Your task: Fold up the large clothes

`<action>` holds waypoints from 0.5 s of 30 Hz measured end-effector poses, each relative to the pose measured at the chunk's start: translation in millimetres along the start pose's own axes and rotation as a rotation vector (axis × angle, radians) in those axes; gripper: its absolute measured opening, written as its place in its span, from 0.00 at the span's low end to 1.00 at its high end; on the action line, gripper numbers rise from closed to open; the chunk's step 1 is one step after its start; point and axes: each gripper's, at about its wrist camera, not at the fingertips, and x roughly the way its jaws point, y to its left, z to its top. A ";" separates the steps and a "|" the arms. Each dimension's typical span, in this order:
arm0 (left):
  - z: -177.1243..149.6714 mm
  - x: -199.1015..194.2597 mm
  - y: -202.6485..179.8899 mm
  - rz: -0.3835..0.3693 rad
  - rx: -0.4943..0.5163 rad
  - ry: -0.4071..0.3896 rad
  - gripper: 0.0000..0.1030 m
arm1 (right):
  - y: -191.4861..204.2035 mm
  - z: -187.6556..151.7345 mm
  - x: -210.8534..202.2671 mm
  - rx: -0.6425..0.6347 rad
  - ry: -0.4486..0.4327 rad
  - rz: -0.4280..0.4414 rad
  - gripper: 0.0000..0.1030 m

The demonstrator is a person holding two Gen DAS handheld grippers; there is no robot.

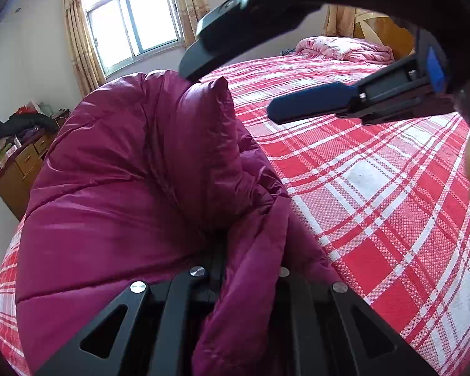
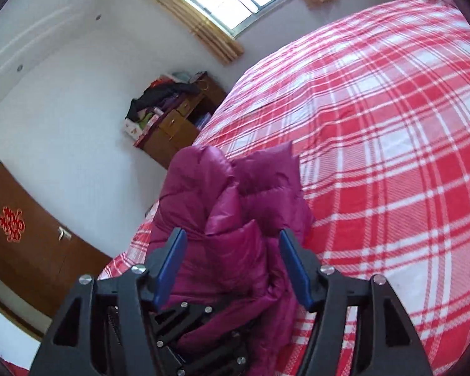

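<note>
A magenta puffer jacket [image 1: 125, 169] lies bunched on the bed with a red and white plaid cover [image 1: 376, 194]. My left gripper [image 1: 232, 269] is shut on a fold of the jacket, and the fabric hides its fingertips. My right gripper [image 1: 313, 94] shows in the left wrist view above the bed, with one blue pad [image 1: 310, 100] in sight. In the right wrist view my right gripper [image 2: 233, 269] is open, its blue pads [image 2: 172, 266] on either side of the jacket [image 2: 235, 219], just above the left gripper's body [image 2: 197, 338].
A pink quilt [image 1: 344, 48] lies at the head of the bed by a wooden headboard. A wooden dresser [image 2: 172, 125] piled with clothes stands by the wall. A window [image 1: 131, 18] with curtains is behind. A brown door [image 2: 31, 244] is at the left.
</note>
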 end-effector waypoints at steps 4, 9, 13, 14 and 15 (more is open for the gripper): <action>-0.5 -7.6 8.2 -0.038 -0.038 -0.006 0.11 | -1.9 -2.5 36.8 -0.028 0.121 -0.047 0.18; -6.5 -45.9 27.8 -0.161 -0.006 0.021 0.17 | -18.4 -14.7 48.8 0.030 0.166 -0.096 0.07; -20.0 -101.4 54.5 -0.286 0.002 -0.013 0.24 | -21.4 -20.5 53.3 0.014 0.163 -0.124 0.06; -22.4 -112.2 62.0 -0.302 -0.002 -0.017 0.25 | -22.2 -21.4 53.3 0.023 0.161 -0.120 0.06; -24.7 -123.9 72.4 -0.315 -0.014 -0.026 0.25 | -24.1 -22.3 54.0 0.028 0.158 -0.118 0.06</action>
